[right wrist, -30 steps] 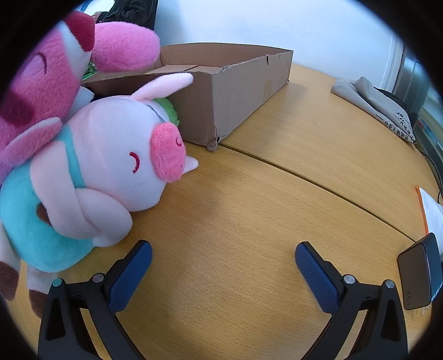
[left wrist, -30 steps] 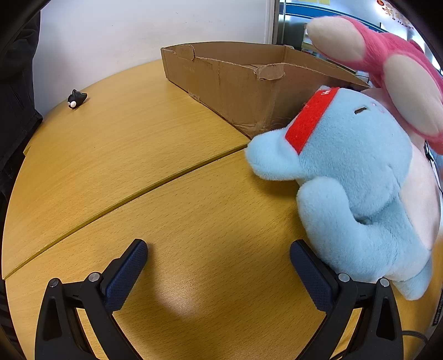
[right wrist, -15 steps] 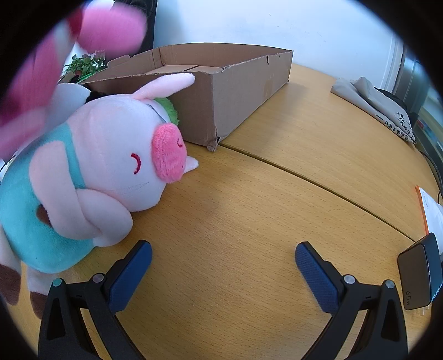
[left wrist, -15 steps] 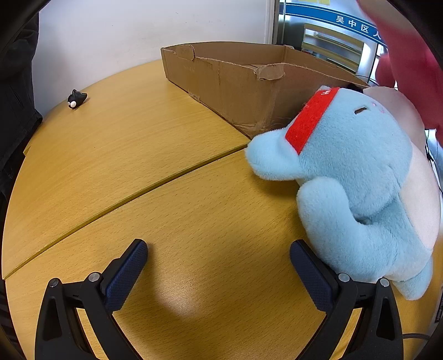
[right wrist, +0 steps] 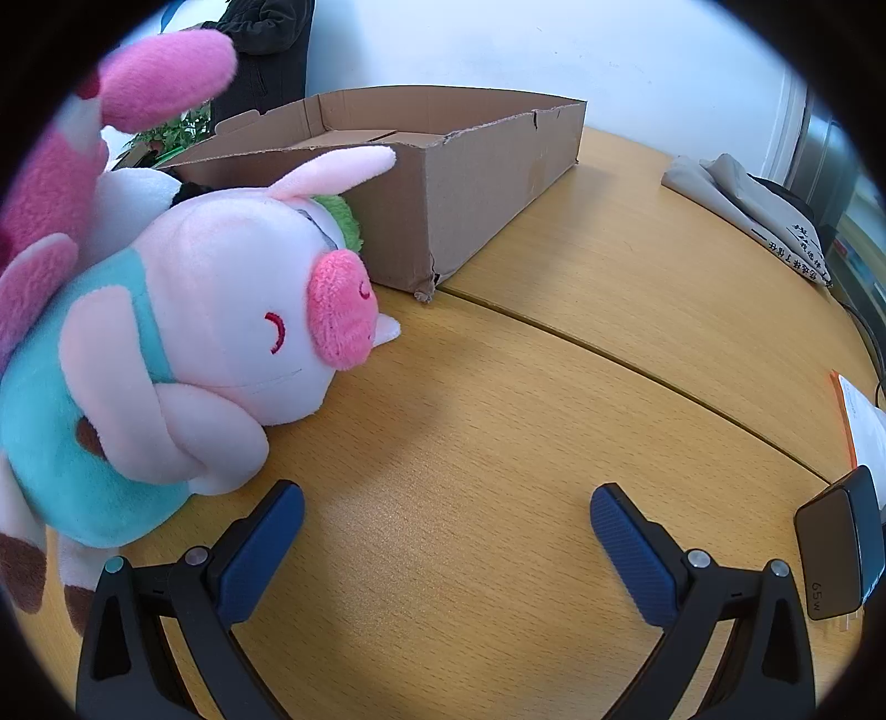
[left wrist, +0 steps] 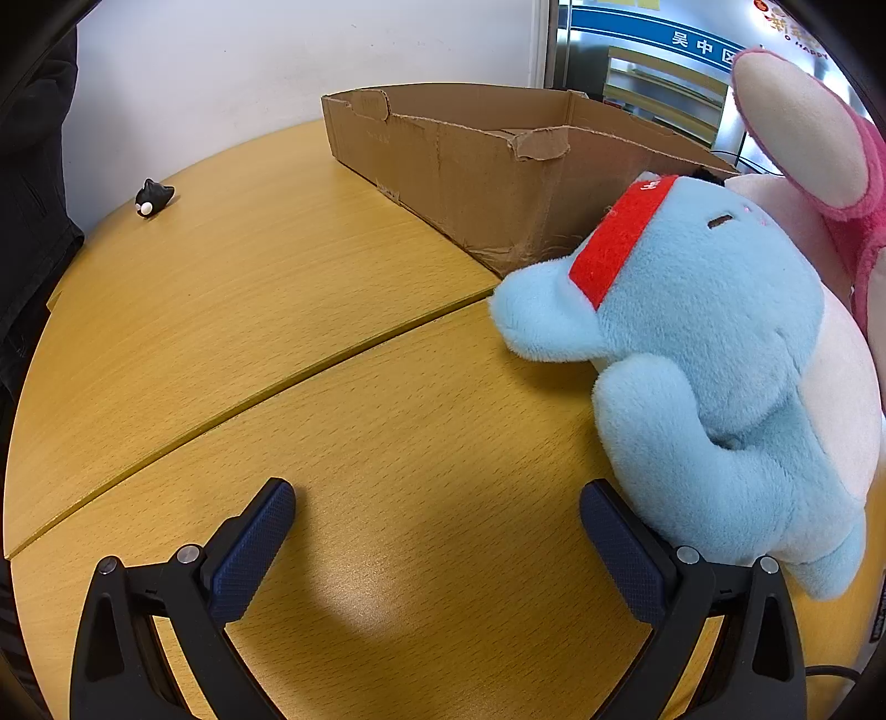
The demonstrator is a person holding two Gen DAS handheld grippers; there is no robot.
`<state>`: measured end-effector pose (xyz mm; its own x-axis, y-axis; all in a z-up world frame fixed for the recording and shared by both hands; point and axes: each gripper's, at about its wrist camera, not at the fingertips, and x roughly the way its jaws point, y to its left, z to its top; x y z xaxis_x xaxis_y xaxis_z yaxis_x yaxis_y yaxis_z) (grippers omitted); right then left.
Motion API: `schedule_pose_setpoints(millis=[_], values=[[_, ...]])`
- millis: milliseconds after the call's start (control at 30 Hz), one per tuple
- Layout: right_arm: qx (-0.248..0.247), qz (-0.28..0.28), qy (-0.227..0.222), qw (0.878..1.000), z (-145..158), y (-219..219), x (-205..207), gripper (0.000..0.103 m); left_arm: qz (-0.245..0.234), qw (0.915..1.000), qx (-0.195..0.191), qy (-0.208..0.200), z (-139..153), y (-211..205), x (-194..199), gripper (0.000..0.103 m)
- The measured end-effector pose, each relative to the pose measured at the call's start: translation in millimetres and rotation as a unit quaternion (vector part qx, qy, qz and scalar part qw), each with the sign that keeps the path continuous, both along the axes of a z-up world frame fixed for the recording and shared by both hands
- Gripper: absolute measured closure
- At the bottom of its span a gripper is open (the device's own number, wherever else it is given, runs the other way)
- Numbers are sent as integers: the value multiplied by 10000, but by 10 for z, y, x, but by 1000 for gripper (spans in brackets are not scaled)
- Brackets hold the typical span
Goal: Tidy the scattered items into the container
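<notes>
A long open cardboard box [left wrist: 470,160] [right wrist: 443,183] lies on the wooden table [left wrist: 221,310]. A light blue plush with a red headband [left wrist: 714,354] rests beside the box's near corner, just right of my left gripper [left wrist: 437,515], which is open and holds nothing. In the right wrist view a pink pig plush in a teal outfit [right wrist: 210,332] lies left of my right gripper [right wrist: 448,515], also open with nothing in it. A magenta plush [left wrist: 814,149] [right wrist: 111,127] sticks up behind both toys. A small green toy [right wrist: 340,219] peeks out behind the pig's head.
A tiny black-and-white figure [left wrist: 152,196] sits at the far left table edge. Folded grey cloth [right wrist: 747,205] lies at the far right. A dark charger block [right wrist: 841,548] and papers [right wrist: 864,426] sit at the right edge. A person in dark clothes [right wrist: 266,33] stands behind the box.
The magenta plush behind the two toys has swung out toward the frame edge and back into view. Both grippers and the blue and pig plushes have stayed put.
</notes>
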<state>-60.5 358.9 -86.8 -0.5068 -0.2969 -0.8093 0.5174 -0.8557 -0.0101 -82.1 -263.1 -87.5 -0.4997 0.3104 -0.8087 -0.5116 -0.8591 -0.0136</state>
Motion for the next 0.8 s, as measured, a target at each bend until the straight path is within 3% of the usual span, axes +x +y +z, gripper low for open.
schedule_pose_setpoints(millis=[667,800], values=[[4,1,3,10000,-4,-2,3,0,57,10000,-3,3,6,5,10,0],[7,-217,7,9998,-2,-45,18,0,180,9998,11,-6,6,15,7,0]])
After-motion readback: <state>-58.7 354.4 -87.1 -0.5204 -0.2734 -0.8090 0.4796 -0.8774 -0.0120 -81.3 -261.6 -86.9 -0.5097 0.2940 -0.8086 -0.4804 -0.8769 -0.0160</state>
